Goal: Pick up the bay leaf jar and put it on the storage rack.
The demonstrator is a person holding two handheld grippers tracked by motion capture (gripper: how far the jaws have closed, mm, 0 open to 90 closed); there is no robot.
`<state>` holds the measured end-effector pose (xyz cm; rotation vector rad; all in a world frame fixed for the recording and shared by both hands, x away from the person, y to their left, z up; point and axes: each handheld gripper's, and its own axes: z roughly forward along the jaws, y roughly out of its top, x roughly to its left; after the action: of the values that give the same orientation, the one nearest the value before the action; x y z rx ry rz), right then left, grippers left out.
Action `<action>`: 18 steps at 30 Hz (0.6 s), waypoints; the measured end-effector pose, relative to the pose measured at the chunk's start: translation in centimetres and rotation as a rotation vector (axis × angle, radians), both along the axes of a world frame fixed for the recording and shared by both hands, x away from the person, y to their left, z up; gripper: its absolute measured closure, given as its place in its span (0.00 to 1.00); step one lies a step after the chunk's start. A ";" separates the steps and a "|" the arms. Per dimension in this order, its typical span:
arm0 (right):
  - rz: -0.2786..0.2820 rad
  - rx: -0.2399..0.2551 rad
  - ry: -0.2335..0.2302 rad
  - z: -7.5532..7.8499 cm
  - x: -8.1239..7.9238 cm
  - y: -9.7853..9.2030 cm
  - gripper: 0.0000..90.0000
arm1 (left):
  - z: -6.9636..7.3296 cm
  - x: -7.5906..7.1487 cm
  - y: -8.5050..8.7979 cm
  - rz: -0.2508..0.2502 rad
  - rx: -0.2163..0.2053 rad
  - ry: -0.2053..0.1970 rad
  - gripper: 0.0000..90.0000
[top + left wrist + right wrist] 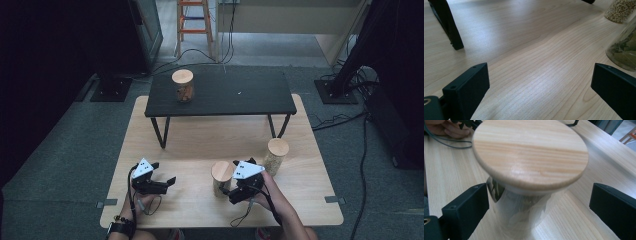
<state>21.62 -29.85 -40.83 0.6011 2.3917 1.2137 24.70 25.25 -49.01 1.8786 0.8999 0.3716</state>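
A glass jar of dried leaves (221, 178) with a round wooden lid (531, 152) stands on the light wooden table (200, 140). My right gripper (539, 202) is open, one jaw on each side of the jar's glass body (521, 212), with gaps on both sides. In the high view the right gripper (232, 179) sits just right of that jar. My left gripper (165, 174) is open low over bare tabletop to the left. Between the left gripper (540, 80) jaws lies nothing but wood; the leaf jar (624, 50) stands off to its right.
A second lidded jar (275, 155) holding pale beans (620, 10) stands right of the leaf jar. A black bench (235, 95) stands on the far half of the table, carrying a third lidded jar (182, 85). One bench leg (449, 27) is ahead-left of the left gripper.
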 end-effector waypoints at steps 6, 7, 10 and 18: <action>0.006 0.010 0.013 0.2 0.5 0.5 0.05 | 0.0 0.0 0.0 0.001 -0.004 0.000 0.02; 0.006 0.011 0.019 0.3 0.6 0.6 0.06 | 0.0 0.0 0.0 0.001 -0.004 0.000 0.02; 0.009 0.018 0.036 0.4 1.0 0.7 0.07 | 0.0 0.0 0.0 0.001 -0.003 0.000 0.02; 0.036 0.020 0.095 0.8 2.1 0.6 0.16 | -0.1 0.0 0.1 0.001 -0.008 0.002 0.02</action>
<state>23.69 -29.23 -40.02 0.6382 2.4815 1.2516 24.70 25.33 -49.08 1.8713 0.9020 0.3659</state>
